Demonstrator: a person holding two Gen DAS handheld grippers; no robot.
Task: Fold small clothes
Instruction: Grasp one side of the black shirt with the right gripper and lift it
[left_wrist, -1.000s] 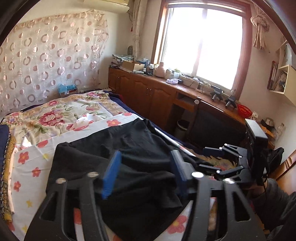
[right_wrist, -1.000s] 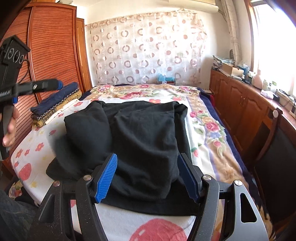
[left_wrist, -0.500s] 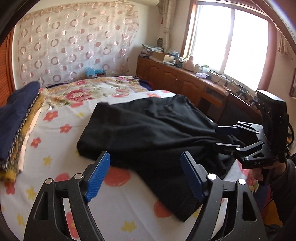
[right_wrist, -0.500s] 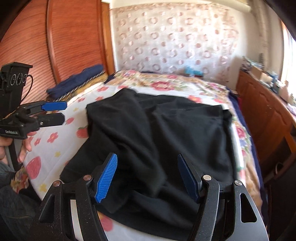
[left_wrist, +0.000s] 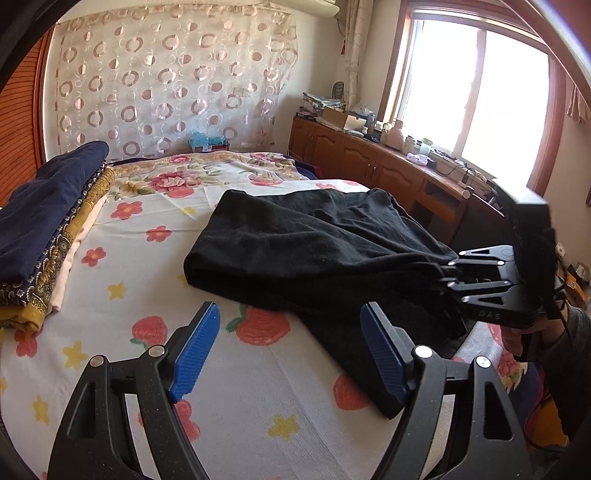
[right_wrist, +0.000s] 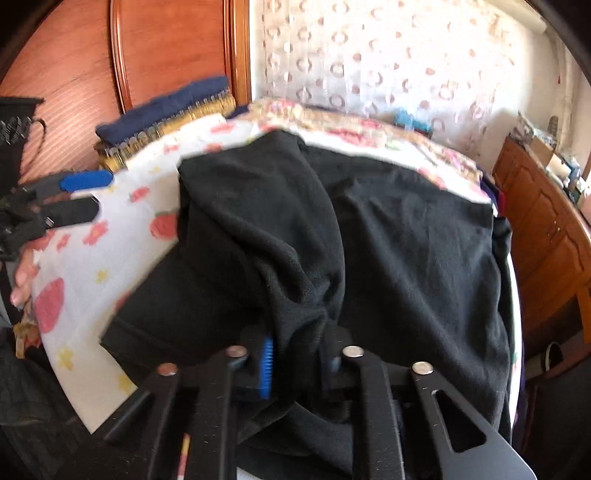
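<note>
A black garment (left_wrist: 314, 243) lies crumpled on the flowered bed sheet (left_wrist: 129, 266), reaching to the bed's near right edge. My left gripper (left_wrist: 291, 350) is open and empty, hovering over the sheet just left of the garment's near corner. My right gripper (right_wrist: 299, 354) is shut on a bunched fold of the black garment (right_wrist: 388, 236) at its near edge. It also shows in the left wrist view (left_wrist: 448, 280), pinching the cloth. The open left gripper (right_wrist: 81, 195) shows at the left of the right wrist view.
A stack of folded clothes, navy on top (left_wrist: 44, 221), sits at the bed's left side. A wooden cabinet counter (left_wrist: 399, 166) with clutter runs under the window on the right. A wooden wardrobe (right_wrist: 147, 66) stands behind the stack.
My right gripper has gone down to the garment's near edge and closed on a fold of it. My left gripper has drawn back to the left, off the garment, and stayed open.
</note>
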